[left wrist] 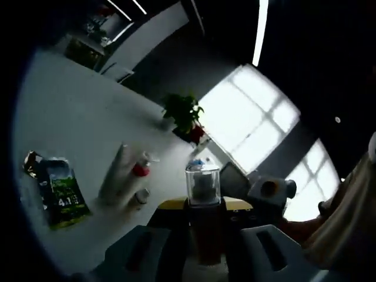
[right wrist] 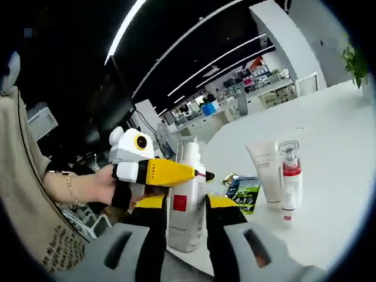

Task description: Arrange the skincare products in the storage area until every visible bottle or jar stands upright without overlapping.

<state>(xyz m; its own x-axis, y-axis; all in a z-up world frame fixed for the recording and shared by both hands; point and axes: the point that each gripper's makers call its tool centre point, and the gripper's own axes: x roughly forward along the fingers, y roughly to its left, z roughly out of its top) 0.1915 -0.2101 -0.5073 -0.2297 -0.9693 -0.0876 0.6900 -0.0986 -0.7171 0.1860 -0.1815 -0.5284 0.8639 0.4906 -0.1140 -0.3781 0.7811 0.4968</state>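
In the left gripper view, the left gripper (left wrist: 205, 249) has its jaws pinching a dark bottle (left wrist: 204, 200) with a clear cap, lifted above the white tabletop (left wrist: 76, 117). On the tabletop lie a white tube (left wrist: 117, 171), a red-collared pump bottle (left wrist: 141, 167) and a small vial (left wrist: 140, 197) close together, with a green sachet (left wrist: 61, 194) farther off. A potted plant (left wrist: 183, 114) stands near the tabletop's far edge.

In the right gripper view, the right gripper (right wrist: 185, 235) has its jaws pinching a white bottle (right wrist: 185, 197) with a red label. Beside it a hand (right wrist: 104, 184) holds the left gripper. The tube (right wrist: 266, 171) and pump bottle (right wrist: 289, 176) stand upright, just beside each other; the sachet (right wrist: 244, 191) lies next to them.
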